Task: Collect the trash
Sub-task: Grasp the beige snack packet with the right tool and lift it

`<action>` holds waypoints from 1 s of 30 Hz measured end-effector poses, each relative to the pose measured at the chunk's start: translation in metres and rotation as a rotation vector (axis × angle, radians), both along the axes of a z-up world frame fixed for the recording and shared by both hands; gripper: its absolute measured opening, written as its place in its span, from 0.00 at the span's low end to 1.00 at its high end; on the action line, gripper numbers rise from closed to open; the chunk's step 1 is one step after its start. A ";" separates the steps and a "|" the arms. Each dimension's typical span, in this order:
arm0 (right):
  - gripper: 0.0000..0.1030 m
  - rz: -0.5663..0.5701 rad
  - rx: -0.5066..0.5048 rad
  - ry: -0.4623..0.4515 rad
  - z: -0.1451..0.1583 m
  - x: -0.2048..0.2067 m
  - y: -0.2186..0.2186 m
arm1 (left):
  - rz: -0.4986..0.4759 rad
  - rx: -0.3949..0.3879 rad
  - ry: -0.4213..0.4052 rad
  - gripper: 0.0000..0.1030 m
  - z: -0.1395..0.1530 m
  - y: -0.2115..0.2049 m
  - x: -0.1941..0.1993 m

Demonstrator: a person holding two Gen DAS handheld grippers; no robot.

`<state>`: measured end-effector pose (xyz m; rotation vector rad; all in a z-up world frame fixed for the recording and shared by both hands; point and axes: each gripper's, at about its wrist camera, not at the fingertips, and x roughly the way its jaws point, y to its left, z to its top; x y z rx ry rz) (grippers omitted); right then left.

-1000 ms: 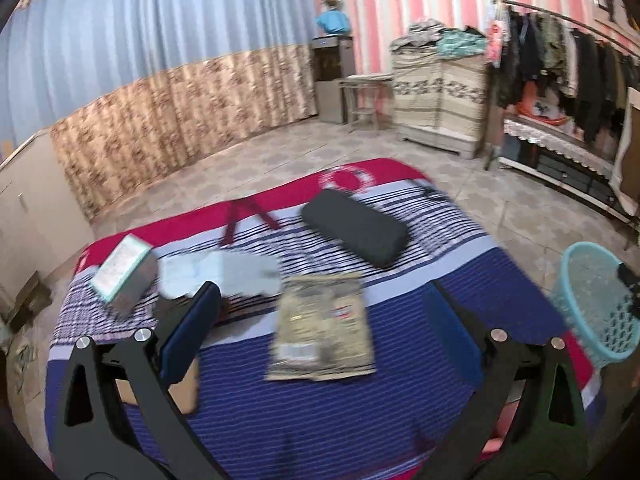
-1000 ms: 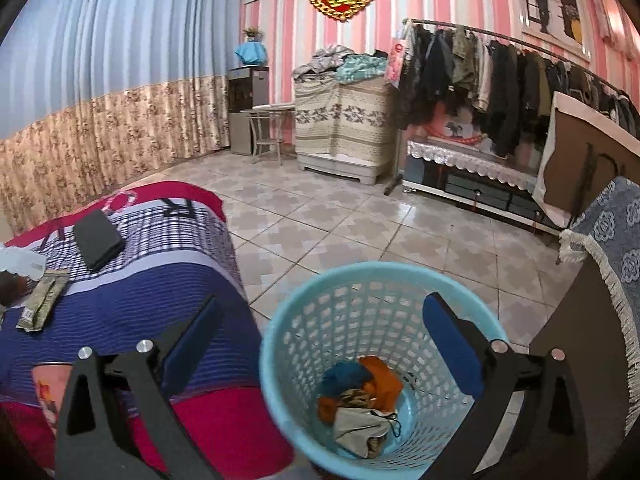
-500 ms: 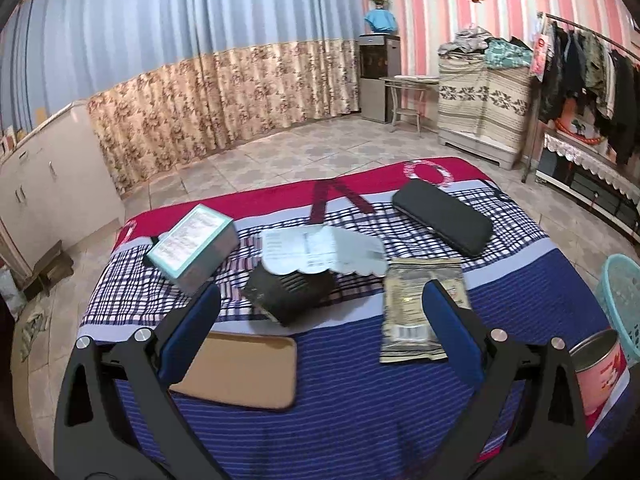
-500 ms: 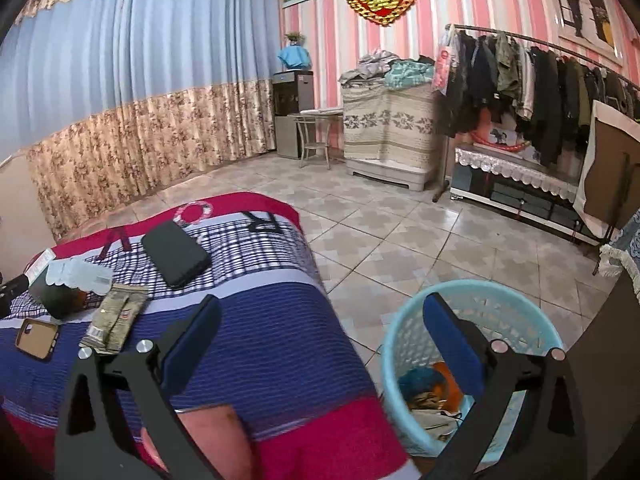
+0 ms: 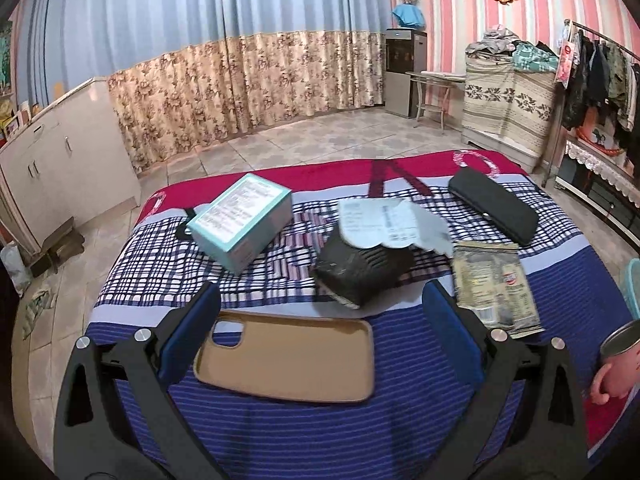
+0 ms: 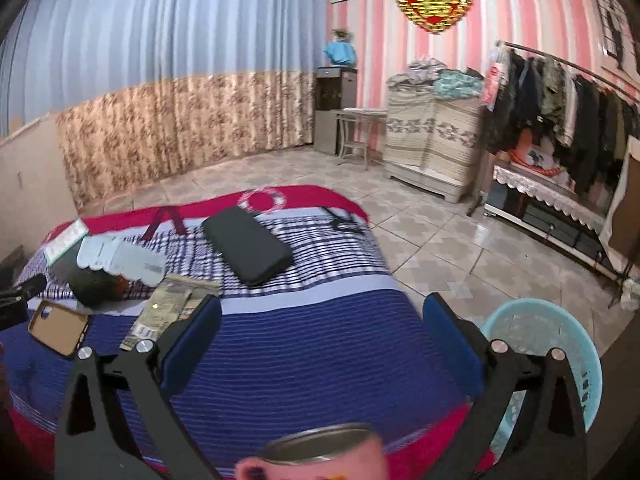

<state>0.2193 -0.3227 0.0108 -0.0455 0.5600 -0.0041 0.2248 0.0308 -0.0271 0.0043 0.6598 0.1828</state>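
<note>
The left gripper (image 5: 320,332) hangs over the near part of the bed (image 5: 400,420), its fingers (image 5: 191,332) spread wide with nothing between the pads. Below the gap lies a tan phone case (image 5: 286,354), flat on the blue striped blanket, nearer the left finger. Just beyond the fingertips sits a crumpled black packet (image 5: 360,276) with a white scalloped paper (image 5: 390,226) resting on top of it. A flat snack wrapper (image 5: 494,284) lies just past the right finger, and a teal box (image 5: 242,220) sits farther back on the left. The right gripper (image 6: 320,332) also has its fingers (image 6: 450,340) apart and empty, above bare blanket. The blue mesh basket (image 6: 576,344) stands on the floor beside the bed, just outside the right finger. A pink can (image 6: 320,454) sits at the near edge, below the gap.
</note>
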 end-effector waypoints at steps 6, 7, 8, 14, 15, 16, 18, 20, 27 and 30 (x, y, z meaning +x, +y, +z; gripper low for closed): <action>0.95 0.100 0.009 0.093 -0.021 0.021 0.051 | 0.020 -0.009 0.010 0.95 -0.015 0.015 0.003; 0.95 0.115 0.019 0.116 -0.028 0.027 0.061 | 0.026 -0.006 0.013 0.95 -0.017 0.015 0.004; 0.95 0.125 0.018 0.130 -0.033 0.031 0.067 | 0.030 -0.003 0.016 0.95 -0.019 0.016 0.005; 0.95 0.139 -0.033 0.223 -0.073 0.063 0.105 | 0.050 0.008 0.037 0.95 -0.030 0.022 0.007; 0.95 0.135 -0.030 0.242 -0.080 0.068 0.106 | 0.053 0.010 0.038 0.95 -0.031 0.023 0.007; 0.94 0.130 -0.017 0.270 -0.089 0.075 0.108 | 0.052 0.010 0.038 0.95 -0.032 0.022 0.006; 0.86 0.136 0.007 0.315 -0.099 0.082 0.106 | 0.050 0.014 0.035 0.95 -0.032 0.022 0.006; 0.79 0.161 0.023 0.322 -0.102 0.080 0.107 | 0.049 0.026 0.029 0.95 -0.033 0.022 0.006; 0.27 0.275 0.002 0.285 -0.095 0.069 0.119 | 0.020 0.011 0.039 0.95 -0.029 0.009 0.018; 0.20 0.280 -0.019 0.231 -0.082 0.060 0.117 | 0.011 0.025 0.035 0.95 -0.025 0.002 0.027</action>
